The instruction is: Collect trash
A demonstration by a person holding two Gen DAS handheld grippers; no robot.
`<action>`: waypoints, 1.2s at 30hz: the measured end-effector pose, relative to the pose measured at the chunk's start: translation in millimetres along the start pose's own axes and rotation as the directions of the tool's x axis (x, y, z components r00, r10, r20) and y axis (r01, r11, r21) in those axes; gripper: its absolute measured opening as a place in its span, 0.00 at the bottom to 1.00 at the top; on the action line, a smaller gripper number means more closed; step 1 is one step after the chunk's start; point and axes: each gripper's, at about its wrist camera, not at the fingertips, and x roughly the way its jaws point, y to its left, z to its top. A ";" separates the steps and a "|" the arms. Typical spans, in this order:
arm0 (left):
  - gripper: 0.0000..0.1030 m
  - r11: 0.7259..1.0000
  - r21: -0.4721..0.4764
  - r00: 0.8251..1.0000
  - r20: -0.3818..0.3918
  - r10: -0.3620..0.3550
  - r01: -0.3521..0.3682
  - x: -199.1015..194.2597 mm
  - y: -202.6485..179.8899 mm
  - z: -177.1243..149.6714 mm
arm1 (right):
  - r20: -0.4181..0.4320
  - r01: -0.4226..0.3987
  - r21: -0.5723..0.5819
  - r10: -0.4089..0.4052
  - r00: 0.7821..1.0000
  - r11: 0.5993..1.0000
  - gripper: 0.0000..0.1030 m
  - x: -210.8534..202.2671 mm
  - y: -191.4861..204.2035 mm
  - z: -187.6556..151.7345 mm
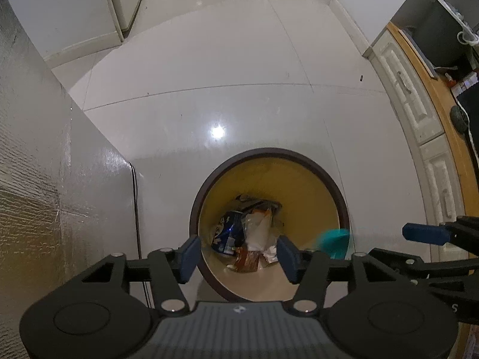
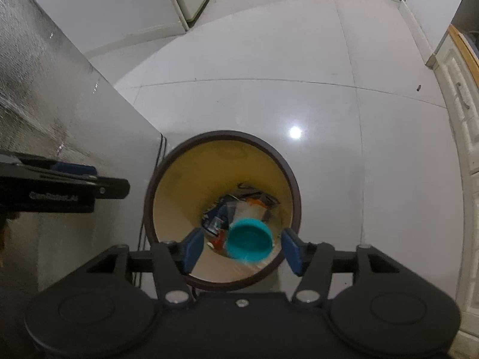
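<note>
A round bin (image 1: 317,191) with a dark brown rim and yellow inside stands on the floor, with wrappers, a blue packet (image 1: 227,233) and white plastic at its bottom. My left gripper (image 1: 238,252) is open and empty above the bin's near rim. My right gripper (image 2: 241,249) is open over the same bin (image 2: 191,179). A teal cup (image 2: 249,239), blurred, is between its fingers without touching them, inside the bin's mouth. The cup also shows in the left wrist view (image 1: 333,243) at the bin's right rim. The right gripper's finger (image 1: 425,233) shows at the right there.
A foil-covered panel (image 1: 33,155) rises on the left, with a black cable (image 1: 136,209) running down beside the bin. White cabinet doors (image 1: 410,101) under a wooden counter edge stand on the right. A white appliance (image 1: 125,0) stands at the back on the tiled floor (image 1: 209,68).
</note>
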 end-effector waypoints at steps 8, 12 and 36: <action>0.68 1.000 0.020 1.000 -0.011 -0.006 0.007 -3.9 -4.7 -4.7 | -0.026 0.024 -0.030 -0.025 0.999 0.999 0.58 0.6 -0.8 -1.8; 0.73 1.000 0.021 1.000 -0.012 -0.004 0.005 -8.4 -4.8 -8.0 | -0.024 0.028 -0.040 -0.029 0.999 0.999 0.60 -2.8 -0.7 -0.9; 1.00 0.997 -0.011 0.997 0.033 0.072 -0.072 -71.1 1.1 -34.0 | 0.106 0.098 -0.008 -0.097 0.990 0.995 0.97 -69.2 -2.3 -16.5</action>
